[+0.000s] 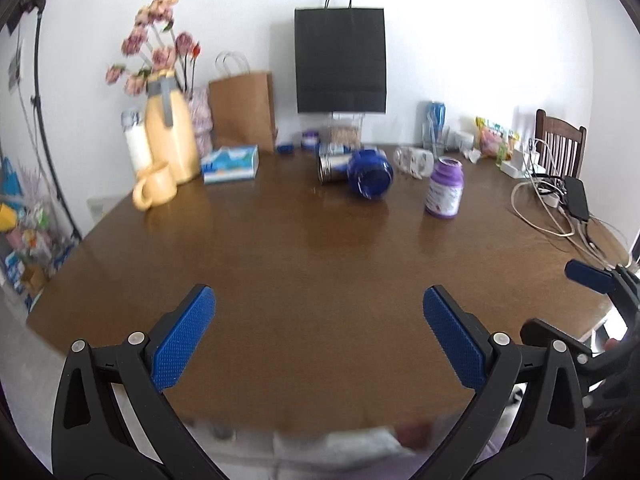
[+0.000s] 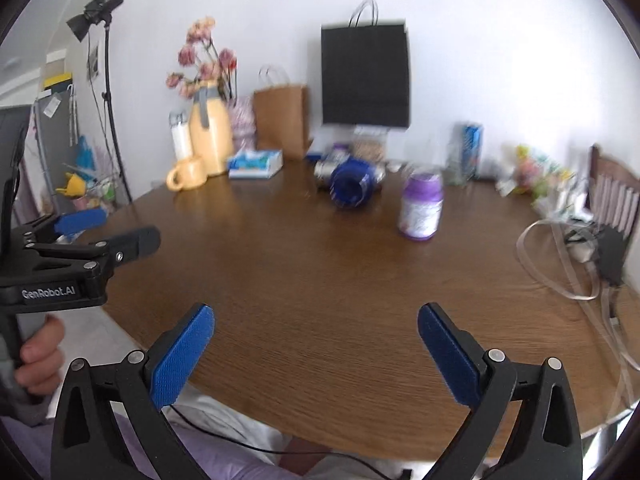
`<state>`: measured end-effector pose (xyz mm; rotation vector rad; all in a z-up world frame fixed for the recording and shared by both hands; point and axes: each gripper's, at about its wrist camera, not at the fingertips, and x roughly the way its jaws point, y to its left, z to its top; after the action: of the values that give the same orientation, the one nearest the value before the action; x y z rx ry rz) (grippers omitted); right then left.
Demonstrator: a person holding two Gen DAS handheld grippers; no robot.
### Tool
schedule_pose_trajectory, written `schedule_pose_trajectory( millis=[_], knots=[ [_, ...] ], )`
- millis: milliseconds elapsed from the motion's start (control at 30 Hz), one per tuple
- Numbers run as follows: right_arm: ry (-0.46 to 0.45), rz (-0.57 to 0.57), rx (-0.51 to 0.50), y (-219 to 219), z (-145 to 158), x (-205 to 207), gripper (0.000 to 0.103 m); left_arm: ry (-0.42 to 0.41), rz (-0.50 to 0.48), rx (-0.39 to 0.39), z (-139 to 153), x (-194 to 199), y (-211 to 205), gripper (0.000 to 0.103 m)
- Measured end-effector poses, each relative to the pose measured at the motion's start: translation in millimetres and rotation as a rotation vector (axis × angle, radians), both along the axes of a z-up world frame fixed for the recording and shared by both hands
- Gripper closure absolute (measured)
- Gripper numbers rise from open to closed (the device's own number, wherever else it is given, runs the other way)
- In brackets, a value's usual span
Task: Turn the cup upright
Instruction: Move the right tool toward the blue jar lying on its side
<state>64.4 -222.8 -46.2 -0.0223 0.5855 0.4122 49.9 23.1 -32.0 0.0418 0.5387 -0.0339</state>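
A blue cup (image 1: 370, 174) lies on its side far back on the brown table (image 1: 304, 264), mouth toward me, next to a steel tin (image 1: 332, 167). It also shows in the right wrist view (image 2: 352, 186). My left gripper (image 1: 319, 336) is open and empty above the table's near edge, well short of the cup. My right gripper (image 2: 316, 354) is open and empty too, near the front edge. The left gripper shows from the side at the left of the right wrist view (image 2: 104, 232); the right gripper's blue fingertip (image 1: 590, 276) shows at the right of the left wrist view.
A purple bottle (image 1: 445, 189) stands right of the cup. A yellow jug (image 1: 170, 136), yellow mug (image 1: 154, 190), tissue box (image 1: 230, 164) and paper bags (image 1: 244, 110) line the back left. Cables and a charger (image 1: 560, 204) lie at the right, by a chair (image 1: 560, 144).
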Motion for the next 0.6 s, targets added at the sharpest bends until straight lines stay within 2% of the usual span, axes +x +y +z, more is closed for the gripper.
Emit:
schedule_pose_trajectory(
  millis=[100,200,400,467,600],
  knots=[
    [0.043,0.006,0.057,-1,-7,32,0.000,0.029,-0.019,-0.024,-14,28,11,0.000],
    [0.110,-0.067,0.025,4,-16,78,0.000,0.088,-0.033,-0.043,-21,60,17,0.000],
    [0.183,-0.040,0.063,27,-16,168,0.000,0.109,-0.033,-0.064,-14,129,33,0.000],
    [0.196,-0.051,0.060,37,-18,194,0.000,0.119,-0.049,-0.074,-11,160,38,0.000],
    [0.159,-0.093,0.007,66,-26,250,0.000,0.133,-0.100,-0.114,-11,208,50,0.000]
  ],
)
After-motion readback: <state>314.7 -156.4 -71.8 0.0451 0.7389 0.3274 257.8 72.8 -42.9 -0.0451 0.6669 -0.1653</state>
